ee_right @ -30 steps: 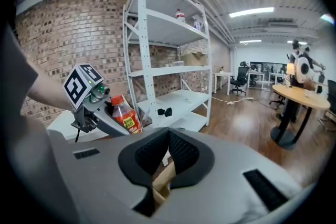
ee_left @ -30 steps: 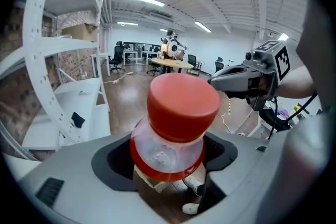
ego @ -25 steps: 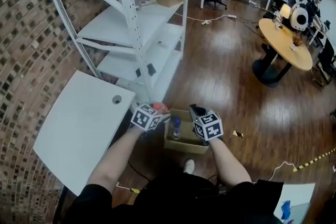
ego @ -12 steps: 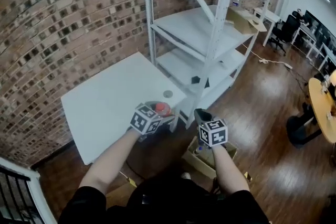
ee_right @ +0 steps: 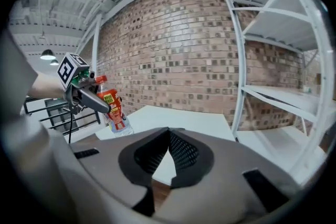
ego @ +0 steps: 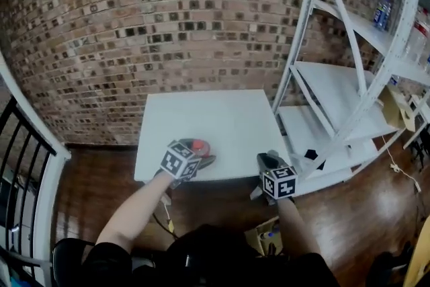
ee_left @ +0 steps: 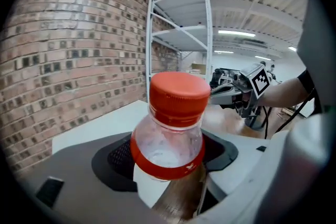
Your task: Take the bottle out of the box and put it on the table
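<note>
A clear bottle (ee_left: 173, 128) with a red cap and red label band stands upright between the pads of my left gripper (ego: 201, 152), which is shut on it. In the head view the bottle (ego: 198, 144) hangs over the front edge of the white table (ego: 215, 117). My right gripper (ego: 269, 162) is to the right, level with that front edge; its pads meet with nothing between them (ee_right: 168, 132). The right gripper view shows the held bottle (ee_right: 114, 108) at the left. The cardboard box (ego: 259, 238) lies on the floor below my right arm, largely hidden.
A brick wall (ego: 134, 30) runs behind the table. A white metal shelf rack (ego: 336, 91) stands close on the right, its post near the table's corner. A black railing (ego: 23, 165) is at the left. The floor is dark wood.
The view swung from the box on the floor round to the table and brick wall. Both grippers travelled along, the left one still holding the bottle, now at the table's front edge.
</note>
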{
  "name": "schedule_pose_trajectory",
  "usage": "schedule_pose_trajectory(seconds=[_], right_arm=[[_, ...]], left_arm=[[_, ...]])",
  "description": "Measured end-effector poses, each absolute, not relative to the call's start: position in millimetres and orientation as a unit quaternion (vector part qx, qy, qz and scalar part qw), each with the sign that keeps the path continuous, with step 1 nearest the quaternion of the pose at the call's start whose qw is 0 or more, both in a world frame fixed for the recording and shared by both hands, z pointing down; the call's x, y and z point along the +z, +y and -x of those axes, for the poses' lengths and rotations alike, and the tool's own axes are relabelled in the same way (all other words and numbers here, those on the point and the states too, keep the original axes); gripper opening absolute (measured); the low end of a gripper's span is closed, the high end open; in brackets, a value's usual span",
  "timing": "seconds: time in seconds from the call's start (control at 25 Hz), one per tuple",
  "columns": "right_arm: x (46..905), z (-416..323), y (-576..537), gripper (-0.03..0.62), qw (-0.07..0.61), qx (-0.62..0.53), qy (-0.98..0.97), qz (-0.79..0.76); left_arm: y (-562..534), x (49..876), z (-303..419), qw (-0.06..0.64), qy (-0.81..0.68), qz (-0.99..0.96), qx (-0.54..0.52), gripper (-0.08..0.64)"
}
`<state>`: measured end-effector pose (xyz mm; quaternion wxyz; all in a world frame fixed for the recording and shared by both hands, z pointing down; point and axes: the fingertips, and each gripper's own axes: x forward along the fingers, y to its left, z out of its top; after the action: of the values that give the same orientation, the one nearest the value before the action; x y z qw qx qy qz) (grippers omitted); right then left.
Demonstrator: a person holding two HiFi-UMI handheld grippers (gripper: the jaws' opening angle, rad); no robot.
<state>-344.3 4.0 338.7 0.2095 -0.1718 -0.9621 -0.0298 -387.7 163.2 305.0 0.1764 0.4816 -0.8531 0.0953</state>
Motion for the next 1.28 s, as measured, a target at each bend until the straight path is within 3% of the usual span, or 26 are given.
schedule_pose_trajectory(seconds=[0.16,0.52,1.28], right_arm=[[324,385,85,0.005,0.176,-0.066,-0.937,0.293],[347,438,166,0.005,0.203,-0.065,-0.899,0.382],[375,687,267,0.005,0.243,-0.055,-0.897,0.364]], left_arm=[[226,308,405,0.185,-0.892,-0.407,0.068,0.330],[300,323,441,0.200,-0.929,-0.311,0.026,0.328],[398,351,721,0.207,-0.936,-0.284,0.026,0.330]])
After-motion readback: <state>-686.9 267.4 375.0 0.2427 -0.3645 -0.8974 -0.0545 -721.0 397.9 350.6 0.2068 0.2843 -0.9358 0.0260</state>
